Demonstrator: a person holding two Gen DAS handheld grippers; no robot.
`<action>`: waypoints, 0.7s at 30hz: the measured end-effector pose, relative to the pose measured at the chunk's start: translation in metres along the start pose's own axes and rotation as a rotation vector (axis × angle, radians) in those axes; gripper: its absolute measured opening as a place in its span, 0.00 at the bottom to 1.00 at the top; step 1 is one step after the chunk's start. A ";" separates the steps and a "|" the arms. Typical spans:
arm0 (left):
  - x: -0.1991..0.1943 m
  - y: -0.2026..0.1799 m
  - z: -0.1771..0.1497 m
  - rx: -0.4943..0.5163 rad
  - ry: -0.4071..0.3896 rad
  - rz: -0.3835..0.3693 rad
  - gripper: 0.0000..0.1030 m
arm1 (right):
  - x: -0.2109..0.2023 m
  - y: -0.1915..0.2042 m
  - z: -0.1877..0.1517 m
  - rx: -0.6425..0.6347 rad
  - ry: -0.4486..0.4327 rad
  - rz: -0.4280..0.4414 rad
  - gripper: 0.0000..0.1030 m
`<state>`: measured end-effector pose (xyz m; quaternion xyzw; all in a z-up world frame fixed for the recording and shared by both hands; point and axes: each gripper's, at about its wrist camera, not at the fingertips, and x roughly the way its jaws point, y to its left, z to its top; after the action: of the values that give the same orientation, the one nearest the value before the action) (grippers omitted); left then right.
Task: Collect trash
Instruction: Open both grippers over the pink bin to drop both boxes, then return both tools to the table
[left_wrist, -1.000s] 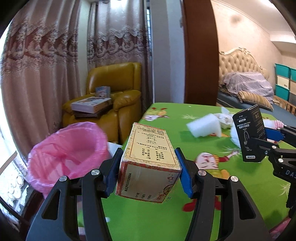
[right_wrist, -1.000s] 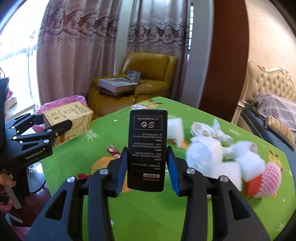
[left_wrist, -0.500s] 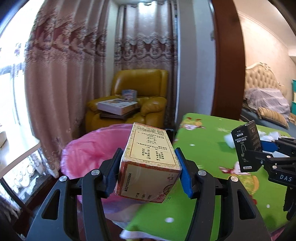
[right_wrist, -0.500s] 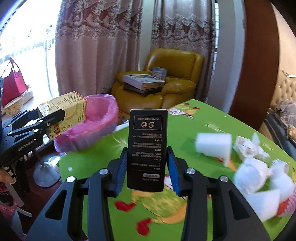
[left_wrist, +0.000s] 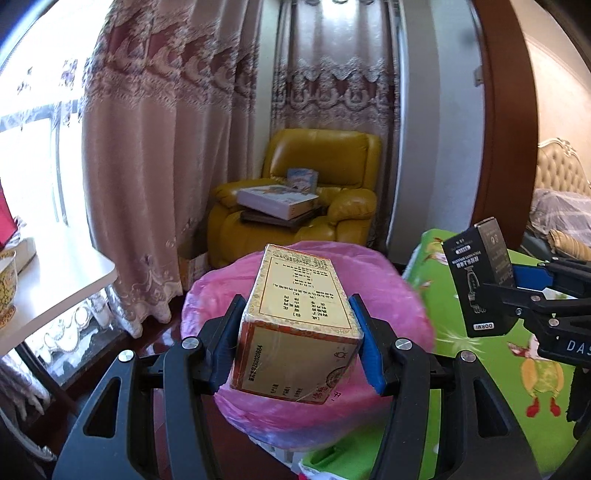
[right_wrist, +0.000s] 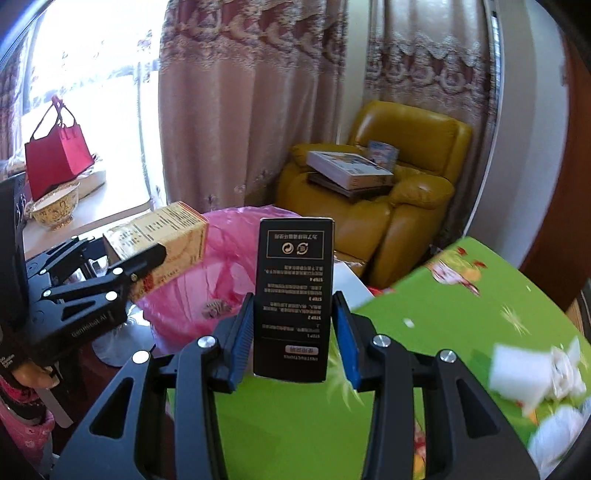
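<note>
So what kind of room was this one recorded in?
Most likely a home, a living or dining area beside a bedroom: a yellow leather armchair, patterned floor-length curtains, a table with a green cartoon cloth, and an upholstered bed headboard through the doorway.

Yellow-gold box (left_wrist: 299, 325), black carton (right_wrist: 293, 295), pink bin bag (left_wrist: 391, 291), green cartoon-print tabletop (right_wrist: 461, 295), mustard armchair (left_wrist: 332, 162).

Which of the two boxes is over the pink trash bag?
The yellow box in the left gripper; the black box is over the green table.
</note>
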<state>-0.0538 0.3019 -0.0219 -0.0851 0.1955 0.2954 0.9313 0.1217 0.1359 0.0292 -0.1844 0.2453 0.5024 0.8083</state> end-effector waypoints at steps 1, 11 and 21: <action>0.006 0.005 0.001 -0.013 0.010 0.002 0.52 | 0.008 0.003 0.005 -0.002 0.005 0.012 0.39; 0.042 0.024 0.010 -0.043 0.052 0.025 0.53 | 0.065 0.023 0.030 -0.040 0.004 0.053 0.57; 0.024 0.021 0.007 -0.058 0.015 0.057 0.83 | 0.023 -0.007 0.017 0.016 -0.061 0.024 0.68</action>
<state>-0.0456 0.3332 -0.0267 -0.1086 0.1962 0.3265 0.9182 0.1403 0.1587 0.0301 -0.1596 0.2264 0.5156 0.8108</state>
